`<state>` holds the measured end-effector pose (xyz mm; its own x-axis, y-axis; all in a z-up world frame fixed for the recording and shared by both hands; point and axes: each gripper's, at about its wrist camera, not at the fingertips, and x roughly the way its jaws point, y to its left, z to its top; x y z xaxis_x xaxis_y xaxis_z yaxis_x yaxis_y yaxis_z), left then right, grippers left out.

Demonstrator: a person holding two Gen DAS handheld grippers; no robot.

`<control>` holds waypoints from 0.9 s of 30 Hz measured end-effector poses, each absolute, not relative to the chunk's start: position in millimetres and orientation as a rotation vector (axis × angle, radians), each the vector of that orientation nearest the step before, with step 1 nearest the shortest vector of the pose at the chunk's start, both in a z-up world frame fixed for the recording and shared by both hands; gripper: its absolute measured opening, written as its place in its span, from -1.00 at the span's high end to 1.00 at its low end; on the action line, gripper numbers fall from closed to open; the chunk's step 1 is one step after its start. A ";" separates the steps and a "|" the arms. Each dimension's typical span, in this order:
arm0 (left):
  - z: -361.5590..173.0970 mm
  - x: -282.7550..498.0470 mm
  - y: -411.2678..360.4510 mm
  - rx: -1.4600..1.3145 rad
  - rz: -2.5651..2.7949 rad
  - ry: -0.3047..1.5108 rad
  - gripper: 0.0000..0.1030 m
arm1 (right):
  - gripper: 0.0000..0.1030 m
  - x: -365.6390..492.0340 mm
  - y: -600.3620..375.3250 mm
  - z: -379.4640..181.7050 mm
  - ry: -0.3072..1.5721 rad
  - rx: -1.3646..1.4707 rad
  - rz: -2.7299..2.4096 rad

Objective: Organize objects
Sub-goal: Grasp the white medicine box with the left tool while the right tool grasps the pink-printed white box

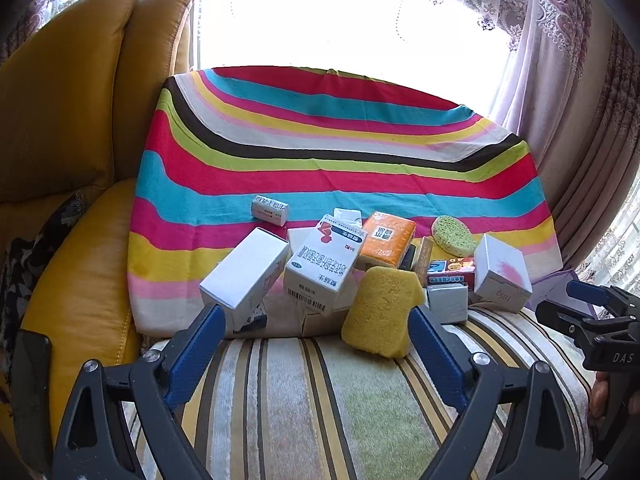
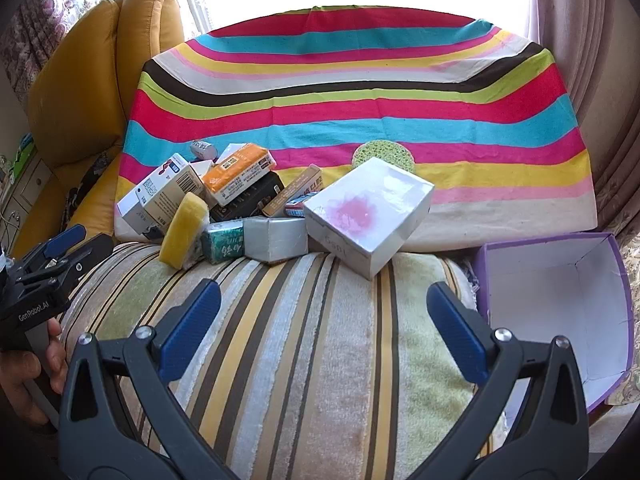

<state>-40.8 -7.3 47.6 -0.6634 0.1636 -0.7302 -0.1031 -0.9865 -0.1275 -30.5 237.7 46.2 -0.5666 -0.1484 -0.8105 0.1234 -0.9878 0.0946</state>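
Jaws wide apart on both tools, nothing between the blue pads. Left gripper (image 1: 316, 332) sits low centre in its own view, over a striped plush cushion (image 1: 304, 396); its right pad tip is just beside a yellow sponge block (image 1: 382, 310), contact unclear. Right gripper (image 2: 324, 308) also low centre in its view, over bare cushion, well short of the pile. A hand (image 2: 28, 372) at lower left of the right view holds the left tool's handle.

Purple cardboard box with white inside (image 2: 560, 300), open and empty-looking, lies at right edge of the right view, beside the cushion.

Pile sits mid-frame where cushion meets a rainbow-striped cloth (image 2: 360, 92). Nearest: the yellow sponge leaning upright, a green tissue packet (image 2: 223, 244), a silver-grey small box (image 2: 276, 242), a white box with pink blotch (image 2: 370, 210) tilted on the cushion edge. Behind: a white medicine carton with barcode (image 1: 324, 266) leaning on a plain white carton (image 1: 244, 276), an orange tissue pack (image 1: 386, 242) atop a dark box, a red-blue small packet (image 1: 450, 274).

Further back on the cloth: a round green sponge (image 1: 452, 236), a small white rolled packet (image 1: 270, 209) apart at left. Yellow leather armchair (image 1: 68, 112) upper left, bright window and patterned curtains (image 1: 580, 92) behind.
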 end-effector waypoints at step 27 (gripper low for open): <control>21.3 -104.8 18.6 -1.341 2.678 0.164 -0.09 | -1.00 -125.2 259.0 12.9 -0.274 1.716 -2.751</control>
<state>-104.8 18.6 21.3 -0.5922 0.0776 -0.8021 -0.1749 -0.9840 0.0339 -125.2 259.0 12.9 -0.4392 0.0063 -0.8984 -0.1832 -0.9796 0.0827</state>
